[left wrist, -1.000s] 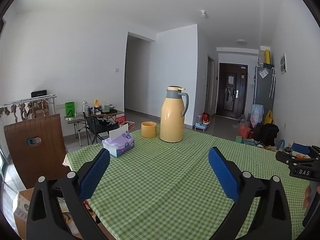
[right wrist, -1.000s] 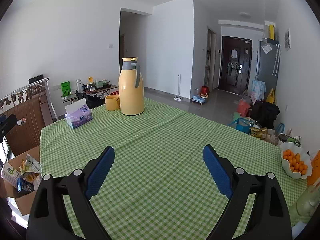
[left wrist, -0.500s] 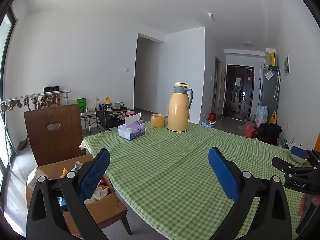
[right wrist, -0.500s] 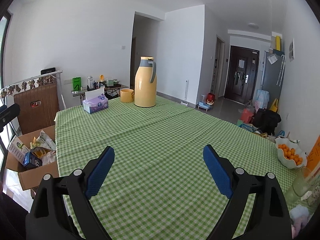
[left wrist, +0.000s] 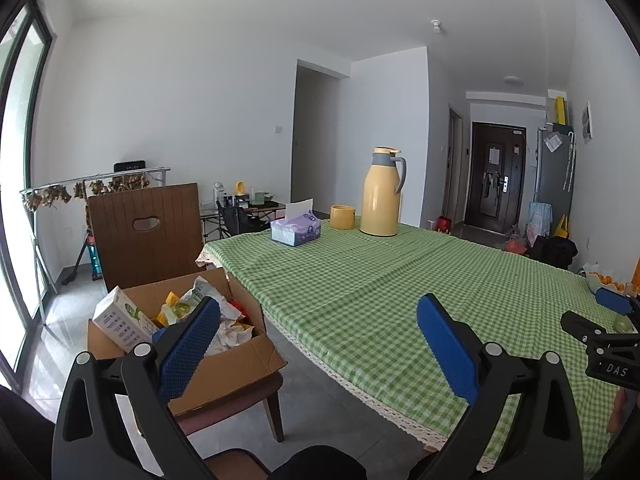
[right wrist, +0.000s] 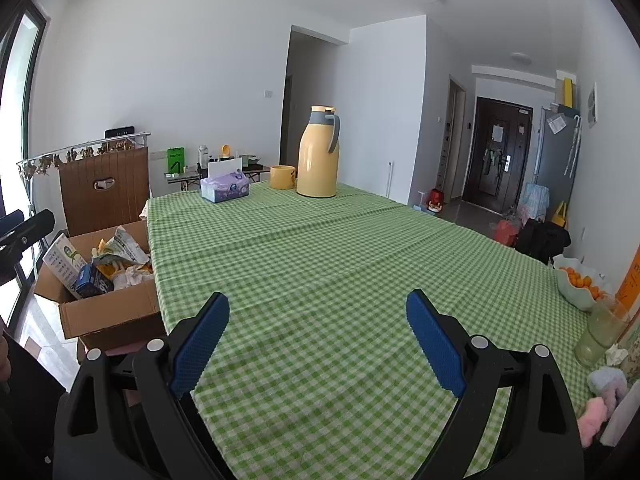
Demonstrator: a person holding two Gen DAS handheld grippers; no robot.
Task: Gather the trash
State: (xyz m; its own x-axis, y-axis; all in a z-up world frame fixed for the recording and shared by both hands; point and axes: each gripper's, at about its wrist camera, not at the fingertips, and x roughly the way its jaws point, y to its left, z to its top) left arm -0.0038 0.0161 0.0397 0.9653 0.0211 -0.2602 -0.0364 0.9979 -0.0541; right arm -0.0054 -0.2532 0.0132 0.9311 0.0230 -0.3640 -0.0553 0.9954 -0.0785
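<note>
Both views have drawn back from the tabletop [right wrist: 320,248] since the earlier frames, bringing the cardboard box [left wrist: 236,364] into sight. Left claw [left wrist: 320,344] hangs level off the tabletop's near edge, jaws spread wide, empty. Right claw [right wrist: 318,336] hovers level over the green checked cloth, likewise agape and empty. Trash [right wrist: 120,252] fills the box, which sits on a chair seat beside the tabletop's left edge.

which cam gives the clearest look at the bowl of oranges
The right wrist view: the bowl of oranges shows whole at the table's far right edge. In the left wrist view only a sliver of it shows, at the frame's edge.
</note>
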